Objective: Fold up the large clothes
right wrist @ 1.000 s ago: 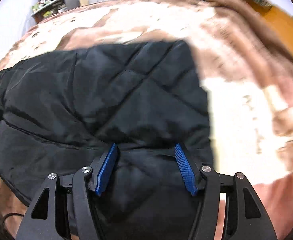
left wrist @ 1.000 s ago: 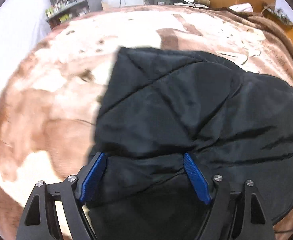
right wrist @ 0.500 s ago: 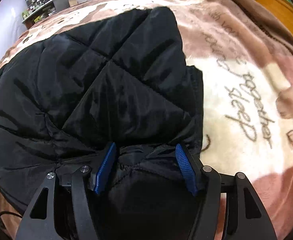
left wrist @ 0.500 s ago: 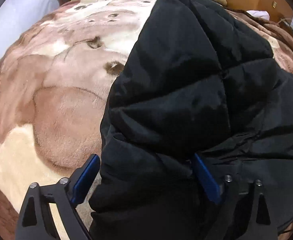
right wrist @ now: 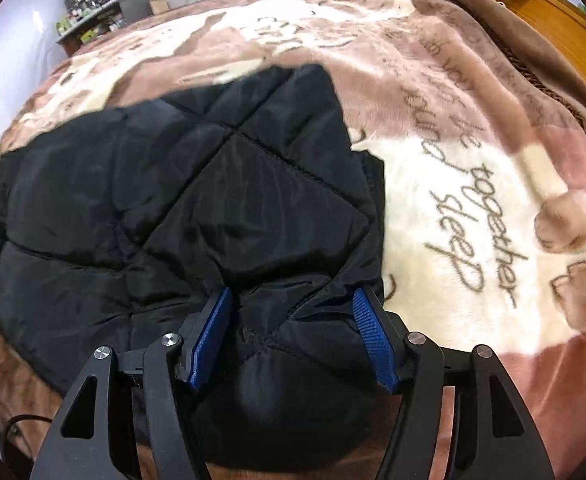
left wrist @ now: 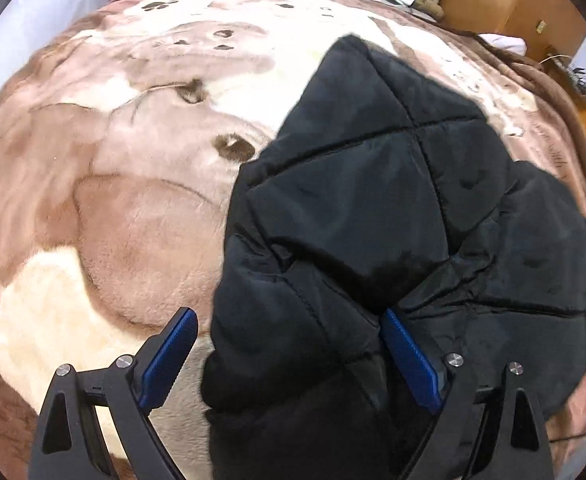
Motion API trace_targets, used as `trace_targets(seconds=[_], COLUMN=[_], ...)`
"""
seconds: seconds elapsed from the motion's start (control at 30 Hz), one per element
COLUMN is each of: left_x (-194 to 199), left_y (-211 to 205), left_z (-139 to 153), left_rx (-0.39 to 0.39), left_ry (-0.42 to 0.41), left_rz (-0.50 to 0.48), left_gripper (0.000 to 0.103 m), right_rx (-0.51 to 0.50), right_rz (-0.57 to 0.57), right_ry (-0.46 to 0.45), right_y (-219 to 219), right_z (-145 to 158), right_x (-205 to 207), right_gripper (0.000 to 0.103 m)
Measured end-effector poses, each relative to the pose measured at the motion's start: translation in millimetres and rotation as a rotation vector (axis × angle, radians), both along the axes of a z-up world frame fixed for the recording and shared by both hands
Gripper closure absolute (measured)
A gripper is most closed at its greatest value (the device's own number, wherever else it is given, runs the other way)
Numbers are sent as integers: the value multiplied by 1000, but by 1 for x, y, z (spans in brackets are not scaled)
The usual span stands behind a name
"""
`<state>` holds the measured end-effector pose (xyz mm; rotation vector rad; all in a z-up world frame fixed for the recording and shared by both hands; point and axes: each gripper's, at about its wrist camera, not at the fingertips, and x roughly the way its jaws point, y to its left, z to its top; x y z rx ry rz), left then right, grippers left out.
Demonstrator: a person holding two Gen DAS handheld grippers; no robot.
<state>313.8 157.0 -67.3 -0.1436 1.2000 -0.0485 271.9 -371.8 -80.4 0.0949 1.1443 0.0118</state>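
Left wrist view: a black quilted jacket (left wrist: 373, 216) lies folded on a brown and cream plush blanket (left wrist: 133, 200) that covers a bed. The left gripper (left wrist: 289, 356) points steeply down over the jacket's near left edge. Its jaws stand wide apart; the left blue pad (left wrist: 167, 360) is clear of the cloth, over bare blanket, while the right pad sits against a padded fold. The cloth bulges up between the jaws but is not pinched. At the far right edge a small part of the other gripper shows beside the jacket.

Right wrist view: the same jacket (right wrist: 181, 208) lies left of cream blanket (right wrist: 453, 208) bearing brown script that includes "together" and "sleep". The right gripper (right wrist: 293, 340) points down at the jacket's near right corner. Its jaws are opening, with a puffed fold of the jacket between the blue pads (right wrist: 209, 340); both pads lie close along the fold, and whether they press it cannot be told.

Background: a cluttered shelf (right wrist: 105, 20) stands at the far left beyond the bed, and cardboard boxes (left wrist: 505, 4) at the far right
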Motion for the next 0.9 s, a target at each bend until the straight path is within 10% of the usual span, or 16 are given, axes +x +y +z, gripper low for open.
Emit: trace_targets(seconds=[0.27,0.9], left_x=[6,32], left_y=[30,32], left_z=[14,-74], left_rx=[-64,-298], left_ry=[23,178], left_rz=[-77,-160], left_gripper=[7,0], right_rx=[57,463], right_rz=[-1,44], right_ry=[-33,118], right_y=[-35,-69], right_z=[16,-61], right_x=[-19,27], right_gripper=[27,8])
